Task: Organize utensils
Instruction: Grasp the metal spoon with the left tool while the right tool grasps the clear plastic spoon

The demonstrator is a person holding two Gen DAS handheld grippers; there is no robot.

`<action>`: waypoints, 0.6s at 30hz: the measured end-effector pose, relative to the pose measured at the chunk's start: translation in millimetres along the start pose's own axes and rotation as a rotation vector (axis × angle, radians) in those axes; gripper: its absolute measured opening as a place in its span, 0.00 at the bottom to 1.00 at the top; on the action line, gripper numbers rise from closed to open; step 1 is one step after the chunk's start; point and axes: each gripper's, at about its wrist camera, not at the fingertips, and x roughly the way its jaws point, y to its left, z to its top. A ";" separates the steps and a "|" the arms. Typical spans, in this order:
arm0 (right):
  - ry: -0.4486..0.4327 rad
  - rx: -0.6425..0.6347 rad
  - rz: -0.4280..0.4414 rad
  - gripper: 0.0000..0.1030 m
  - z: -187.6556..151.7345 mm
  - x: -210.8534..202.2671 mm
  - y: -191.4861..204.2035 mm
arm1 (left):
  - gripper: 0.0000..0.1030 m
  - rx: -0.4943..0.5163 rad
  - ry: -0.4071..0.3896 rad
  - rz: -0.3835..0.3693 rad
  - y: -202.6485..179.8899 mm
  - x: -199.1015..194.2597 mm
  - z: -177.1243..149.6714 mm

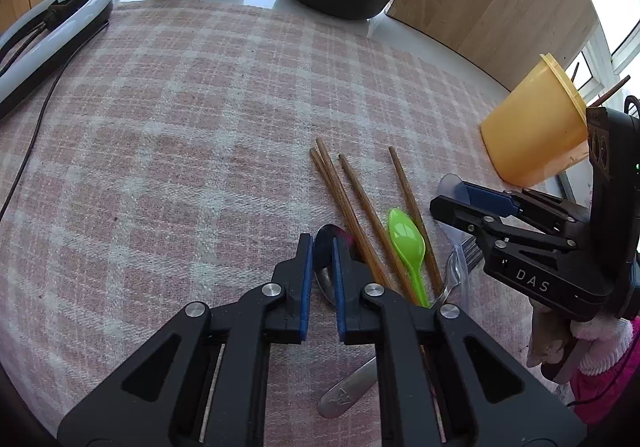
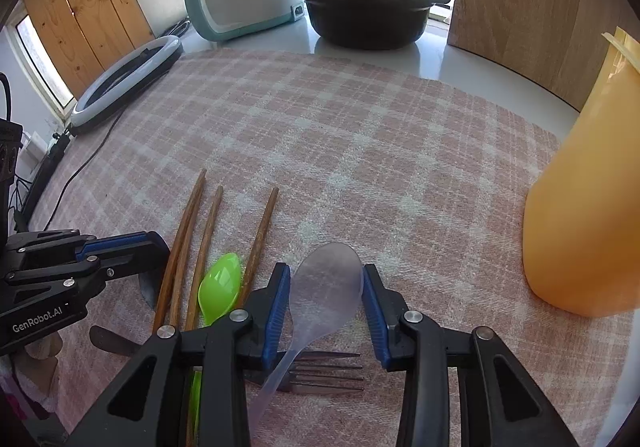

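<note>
The translucent clear plastic spoon (image 2: 326,287) is lying on the pink-and-white checked cloth (image 2: 360,151) just left of the tall orange plastic cup (image 2: 584,207), its bowl pointing away from the right gripper (image 2: 326,307) and its handle running back and leftward under the gripper, over the tines of a steel fork (image 2: 328,371). So its long axis is running roughly along the gripper's pointing line, and the blue pads (image 2: 276,307) are bracketing the bowl across its width; they are standing half-wide, at the bowl's edges, and I cannot tell whether they are pressing yet. The right hand is clearly the nearer to this spoon and to the cup. Further left of the cup, beyond the bright green plastic spoon (image 2: 220,287) and the brown wooden chopsticks (image 2: 184,247), the left gripper (image 1: 322,259) is narrowed almost shut over the bowl of a steel spoon (image 1: 326,247), which looks pinched.
</note>
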 end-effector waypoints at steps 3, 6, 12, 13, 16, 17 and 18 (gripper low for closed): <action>0.007 0.015 0.022 0.17 1.8 -0.8 -2.2 | 0.06 -0.002 -0.002 -0.011 0.8 -4.0 -2.3; 0.009 0.029 0.043 0.14 2.5 -0.8 -4.3 | 0.04 -0.007 -0.006 -0.019 0.6 -6.7 -2.3; 0.011 0.044 0.079 0.05 4.0 -0.5 -5.4 | 0.04 -0.020 -0.001 -0.050 1.8 -11.1 -3.6; 0.011 0.043 0.080 0.04 4.4 -0.4 -4.9 | 0.04 -0.019 0.004 -0.054 1.2 -10.4 -3.5; 0.012 0.038 0.079 0.04 5.5 0.7 -2.5 | 0.04 -0.032 0.017 -0.080 -0.1 -8.4 -3.1; 0.012 0.037 0.078 0.04 5.5 1.1 -1.7 | 0.04 -0.040 0.020 -0.087 0.2 -8.1 -2.6; 0.011 0.035 0.075 0.04 5.6 1.2 -1.0 | 0.04 -0.047 0.024 -0.091 0.1 -7.3 -1.7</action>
